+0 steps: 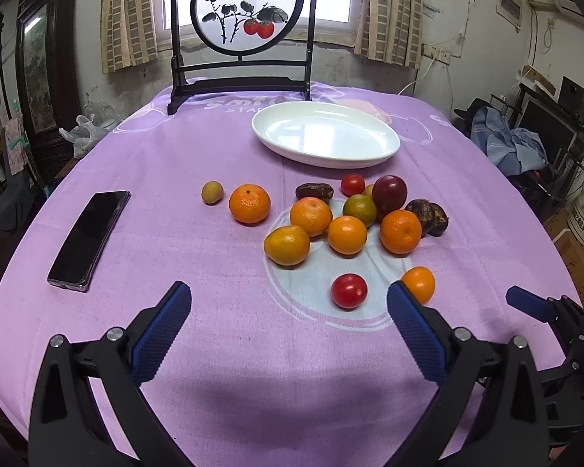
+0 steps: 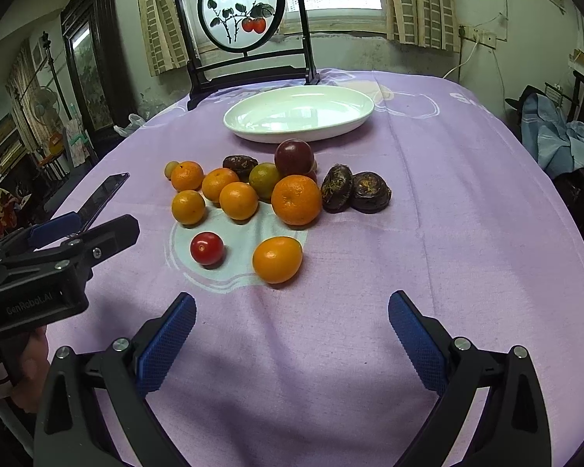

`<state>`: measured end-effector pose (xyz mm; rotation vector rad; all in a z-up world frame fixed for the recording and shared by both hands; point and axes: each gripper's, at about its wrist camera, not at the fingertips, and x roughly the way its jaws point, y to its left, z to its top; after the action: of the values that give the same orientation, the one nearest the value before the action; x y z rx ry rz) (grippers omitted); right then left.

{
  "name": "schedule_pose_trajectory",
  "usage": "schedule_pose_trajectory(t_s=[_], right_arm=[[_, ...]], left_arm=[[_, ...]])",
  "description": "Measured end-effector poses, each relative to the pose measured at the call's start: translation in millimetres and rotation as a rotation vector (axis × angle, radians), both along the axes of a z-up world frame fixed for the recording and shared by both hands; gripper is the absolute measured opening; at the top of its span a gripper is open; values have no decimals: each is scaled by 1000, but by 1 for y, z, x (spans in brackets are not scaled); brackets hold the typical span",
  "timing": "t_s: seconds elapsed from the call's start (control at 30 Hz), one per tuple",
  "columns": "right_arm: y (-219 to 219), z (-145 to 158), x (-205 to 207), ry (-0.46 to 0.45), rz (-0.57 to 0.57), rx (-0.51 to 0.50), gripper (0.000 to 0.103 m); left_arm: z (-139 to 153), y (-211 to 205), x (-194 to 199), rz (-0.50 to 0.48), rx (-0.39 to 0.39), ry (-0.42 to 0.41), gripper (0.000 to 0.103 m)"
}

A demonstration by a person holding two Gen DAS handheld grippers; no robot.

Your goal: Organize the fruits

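A cluster of fruit lies mid-table: several oranges (image 1: 346, 234) (image 2: 296, 199), a greenish one (image 1: 359, 210), a dark plum (image 1: 389, 193) (image 2: 294, 157), dark brown fruits (image 1: 428, 216) (image 2: 370, 191), a date (image 1: 314, 191) and cherry tomatoes (image 1: 349, 290) (image 2: 206, 248). One orange (image 1: 249, 203) and a small longan (image 1: 212, 192) lie apart to the left. An empty white oval plate (image 1: 385, 151) (image 2: 346, 126) stands behind them. My left gripper (image 1: 288, 303) is open and empty, near the front tomato. My right gripper (image 2: 292, 311) is open and empty, before a lone orange (image 2: 277, 259).
A black phone (image 1: 89, 233) lies at the table's left. A black-framed round painted screen (image 1: 247, 7) (image 2: 240, 7) stands at the back edge. The purple tablecloth (image 1: 214, 330) covers the table. The left gripper also shows at the left of the right wrist view (image 2: 50, 229).
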<state>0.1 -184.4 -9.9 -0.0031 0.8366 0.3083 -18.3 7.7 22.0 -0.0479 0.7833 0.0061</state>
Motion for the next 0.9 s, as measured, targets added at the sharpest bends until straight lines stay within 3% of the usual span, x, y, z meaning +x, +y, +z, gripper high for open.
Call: schedule_pose_trajectory(t_s=[0.9], right_arm=[[3, -6, 1, 24, 9, -4, 100]], left_arm=[[-7, 0, 1, -5, -2, 27, 99]])
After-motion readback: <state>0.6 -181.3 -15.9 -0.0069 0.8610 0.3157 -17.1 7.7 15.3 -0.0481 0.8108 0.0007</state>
